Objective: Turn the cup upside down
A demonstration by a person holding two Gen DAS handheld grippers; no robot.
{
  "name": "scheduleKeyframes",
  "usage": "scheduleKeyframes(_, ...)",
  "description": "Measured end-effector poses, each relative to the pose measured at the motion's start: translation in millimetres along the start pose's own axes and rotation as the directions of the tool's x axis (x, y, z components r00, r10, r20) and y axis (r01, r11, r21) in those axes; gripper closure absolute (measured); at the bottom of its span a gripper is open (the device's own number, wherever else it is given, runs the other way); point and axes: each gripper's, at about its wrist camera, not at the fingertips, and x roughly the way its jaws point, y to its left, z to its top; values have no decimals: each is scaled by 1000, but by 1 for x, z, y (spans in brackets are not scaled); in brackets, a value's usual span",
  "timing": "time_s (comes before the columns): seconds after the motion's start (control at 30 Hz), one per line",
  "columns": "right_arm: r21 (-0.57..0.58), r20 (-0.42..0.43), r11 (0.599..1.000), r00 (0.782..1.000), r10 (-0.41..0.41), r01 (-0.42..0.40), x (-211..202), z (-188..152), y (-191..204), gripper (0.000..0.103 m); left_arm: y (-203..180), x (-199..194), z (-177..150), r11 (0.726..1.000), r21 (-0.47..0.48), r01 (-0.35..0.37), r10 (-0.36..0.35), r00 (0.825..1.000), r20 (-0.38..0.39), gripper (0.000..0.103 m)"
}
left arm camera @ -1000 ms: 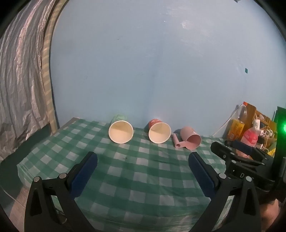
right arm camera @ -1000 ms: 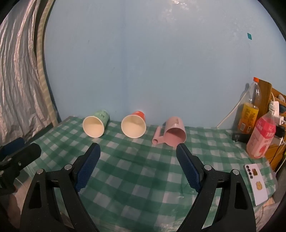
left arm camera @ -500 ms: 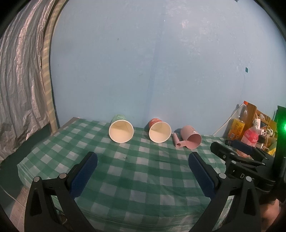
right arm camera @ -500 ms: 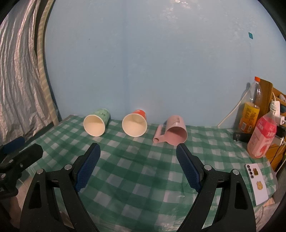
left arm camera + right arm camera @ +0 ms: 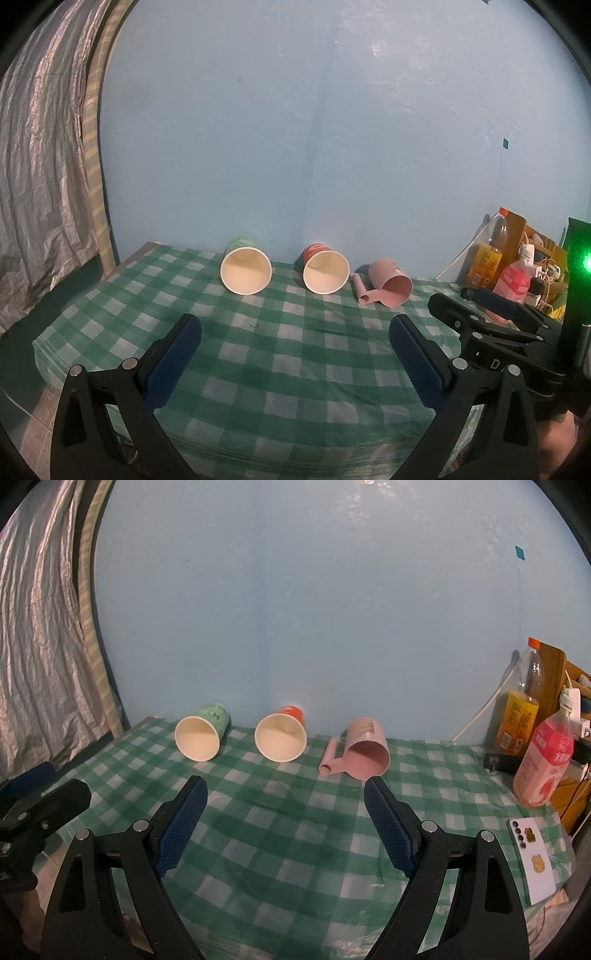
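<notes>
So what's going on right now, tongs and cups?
Left tongs open, right tongs open, both empty. Green cup, red cup, pink mug lying on their sides on checked cloth, mouths toward us. Nothing between.

Checked tablecloth (image 5: 288, 830) lies bare between the spread jaws of the right gripper (image 5: 286, 794) and the row of tipped cups. Green cup (image 5: 201, 736), red cup (image 5: 282, 738) and pink mug (image 5: 365, 749) are separated by gaps. Bottles (image 5: 545, 760) and a phone (image 5: 532, 860) crowd the right edge.
</notes>
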Motion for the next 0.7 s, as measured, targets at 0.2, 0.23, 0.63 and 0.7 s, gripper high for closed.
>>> scheduleKeyframes(0.2, -1, -2, 1000, 1000, 1, -1, 1, 0, 1, 17, -1, 0, -1, 1000, 2, -1, 1, 1000, -3, 0)
scheduleKeyframes(0.23, 0, -1, 1000, 1000, 0, 0, 0, 0, 1, 17, -1, 0, -1, 1000, 2, -1, 1, 1000, -2, 0)
scheduleKeyframes(0.63, -1, -3, 1000, 1000, 2, -2, 1, 0, 1, 17, -2, 0, 0, 1000, 2, 1, -1, 1000, -3, 0)
scheduleKeyframes(0.7, 1, -4, 1000, 1000, 2, -2, 1, 0, 2, 17, -2, 0, 0, 1000, 3, 0, 0, 1000, -4, 0)
